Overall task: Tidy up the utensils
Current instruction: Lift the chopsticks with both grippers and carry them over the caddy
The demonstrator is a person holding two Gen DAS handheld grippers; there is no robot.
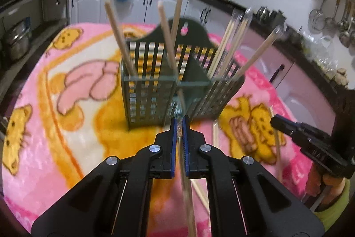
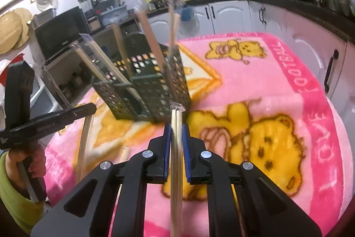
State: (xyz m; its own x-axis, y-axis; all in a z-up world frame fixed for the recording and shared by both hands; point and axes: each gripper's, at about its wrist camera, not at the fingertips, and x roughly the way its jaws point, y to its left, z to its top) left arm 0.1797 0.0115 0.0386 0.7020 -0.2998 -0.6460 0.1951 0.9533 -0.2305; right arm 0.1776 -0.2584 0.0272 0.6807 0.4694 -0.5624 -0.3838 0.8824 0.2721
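My left gripper point(image 1: 180, 123) and right gripper point(image 2: 176, 126) each clench one wrapped chopstick pair point(image 2: 176, 159) before the green holder point(image 1: 153, 90); about six pairs stand inside it.

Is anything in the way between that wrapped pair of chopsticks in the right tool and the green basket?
Nothing visible blocks it. The right tool holds the wrapped chopsticks, and only bare pink blanket lies before the green basket. Chopsticks already standing in the basket crowd its openings, though.
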